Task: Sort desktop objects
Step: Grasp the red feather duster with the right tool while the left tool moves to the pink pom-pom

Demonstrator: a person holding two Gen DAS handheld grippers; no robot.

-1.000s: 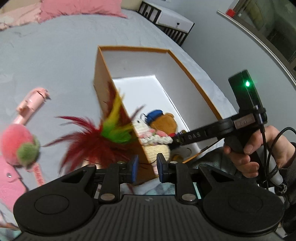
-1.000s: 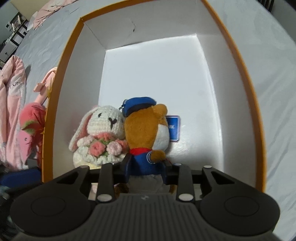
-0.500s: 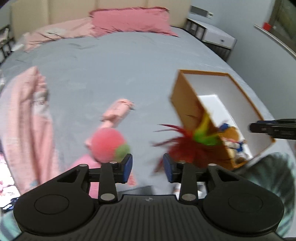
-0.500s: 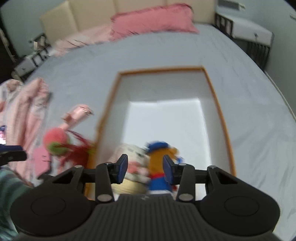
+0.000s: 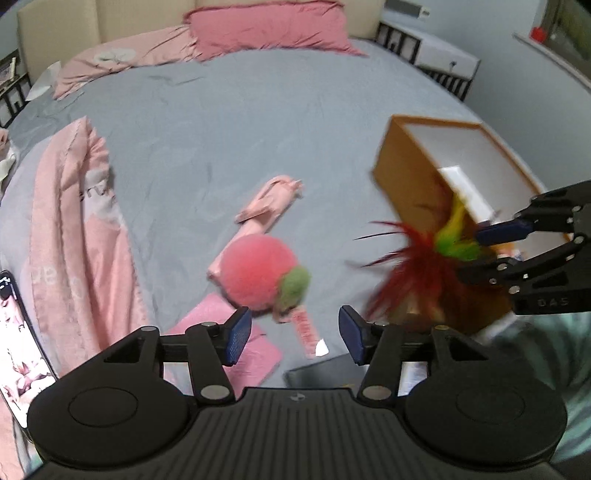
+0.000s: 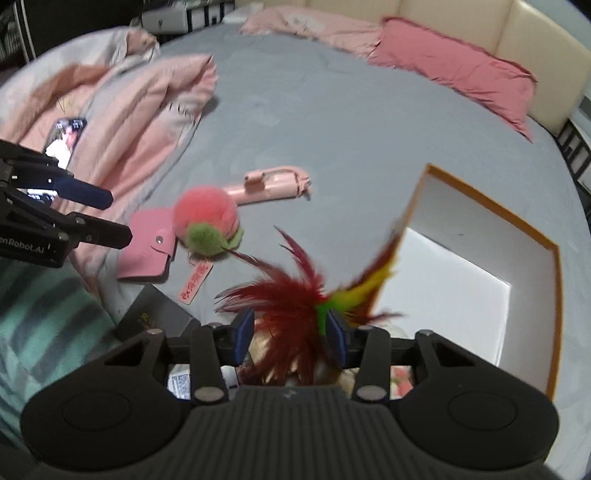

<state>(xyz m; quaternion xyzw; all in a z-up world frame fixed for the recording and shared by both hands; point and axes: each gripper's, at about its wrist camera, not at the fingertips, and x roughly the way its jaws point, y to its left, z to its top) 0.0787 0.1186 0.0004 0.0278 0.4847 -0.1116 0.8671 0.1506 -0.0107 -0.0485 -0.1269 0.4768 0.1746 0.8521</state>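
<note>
A red, green and yellow feather toy (image 5: 417,266) stands blurred against the outer wall of the orange box (image 5: 413,177). My left gripper (image 5: 295,338) is over the bed with its jaws opening and nothing between them. A pink plush ball (image 5: 258,277) with a green tuft lies just ahead of it. In the right wrist view the feather toy (image 6: 295,299) rises between the pads of my right gripper (image 6: 290,332), whose jaws are opening. The pads do not visibly press on the feathers. The box (image 6: 491,236) lies to the right.
On the grey bed lie a pink wallet (image 6: 147,247), a pink folding stick (image 6: 273,184), a dark flat box (image 6: 155,317), a pink jacket (image 5: 74,221) and a phone (image 6: 66,136). Pink pillows (image 5: 266,29) sit at the headboard. A striped sleeve (image 6: 37,295) is close.
My left gripper opened, left the feather toy by the box and swung left over the pink ball. My right gripper let go of the bear, rose out of the box and rolled.
</note>
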